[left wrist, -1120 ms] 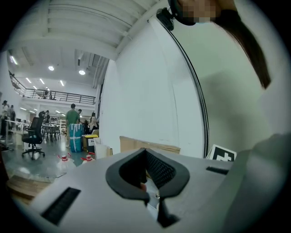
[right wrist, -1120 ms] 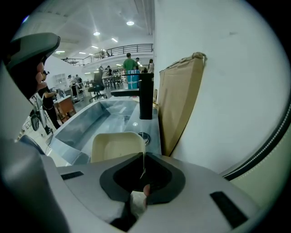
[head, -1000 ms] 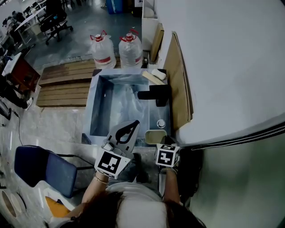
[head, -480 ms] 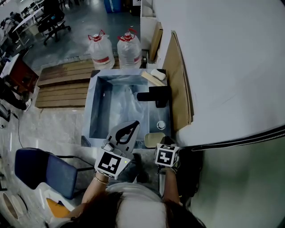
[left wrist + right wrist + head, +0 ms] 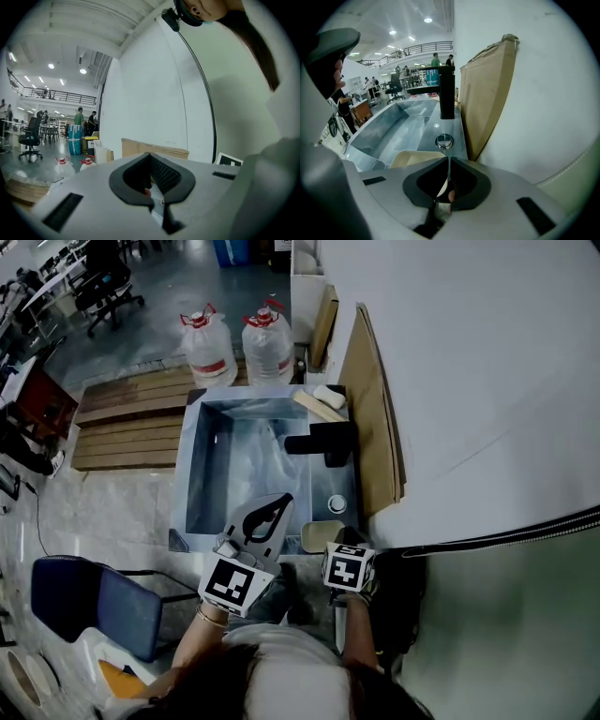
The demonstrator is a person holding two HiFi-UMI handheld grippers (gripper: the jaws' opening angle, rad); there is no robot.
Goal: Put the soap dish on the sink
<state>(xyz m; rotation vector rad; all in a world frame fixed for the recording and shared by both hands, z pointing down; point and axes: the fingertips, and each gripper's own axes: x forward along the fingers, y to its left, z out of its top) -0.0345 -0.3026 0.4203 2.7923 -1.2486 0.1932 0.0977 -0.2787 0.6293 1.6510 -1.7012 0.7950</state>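
The cream soap dish [image 5: 317, 536] is at the front right corner of the steel sink [image 5: 202, 460], in front of a round button [image 5: 336, 505] on the rim. My right gripper [image 5: 339, 544] is shut on the dish's near rim. In the right gripper view the dish [image 5: 416, 158] sticks out left of the shut right gripper [image 5: 448, 180], low over the sink's rim [image 5: 452, 129]; I cannot tell whether it touches. My left gripper [image 5: 281, 504] is shut and holds nothing, over the sink's front edge. The left gripper [image 5: 151, 180] points up at the white wall.
A black faucet [image 5: 321, 442] stands on the sink's right rim, with a white soap bar [image 5: 329, 396] at the back corner. Cardboard sheets [image 5: 371, 418] lean on the wall at right. Two water bottles [image 5: 208, 345] stand behind the sink. A blue chair [image 5: 89, 601] is at my left.
The dish and my right gripper have shifted slightly left and back toward the sink's front edge. The left gripper has stayed in place.
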